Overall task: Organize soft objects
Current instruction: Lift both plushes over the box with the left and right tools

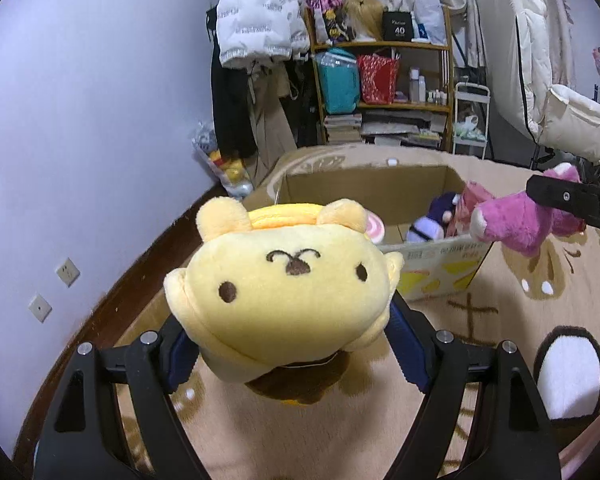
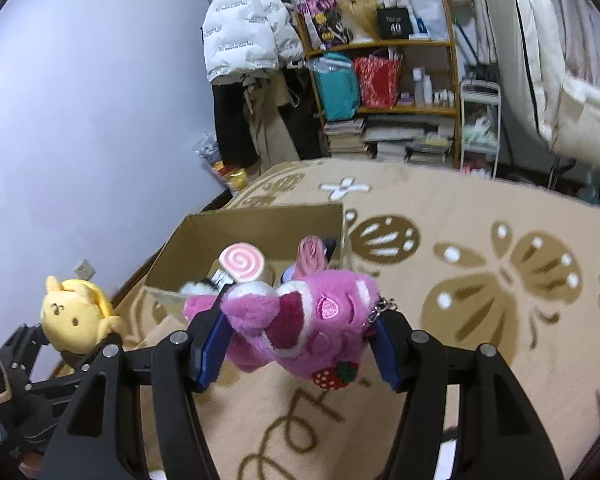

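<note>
The left gripper (image 1: 288, 344) pinches a round yellow plush dog head with brown stitched eyes and nose (image 1: 284, 292) between its blue-padded jaws, the toy bulging up and forward of them. The right gripper (image 2: 300, 340) clamps a fuzzy pink plush bear with a red strawberry charm (image 2: 304, 324) crosswise between its pads, a short metal chain hanging at the 3 o'clock pad.

At 12 o'clock of both pairs of jaws stands an open brown cardboard box (image 2: 260, 224) on a beige carpet with brown butterfly and flower motifs (image 2: 480, 280). Inside the box lie a pink-and-white spiral lollipop plush (image 2: 242, 262) and a purple-and-white soft toy (image 1: 432, 224); other items there are half hidden and hard to make out.

Farther off at 12 o'clock, a wooden shelf of books, bags and bottles (image 1: 384, 76) stands beside a hanging white puffer jacket (image 1: 256, 16). A pale lilac wall (image 1: 80, 120) fills 9 o'clock. In the right wrist view the carpet is blurred at 3 o'clock
</note>
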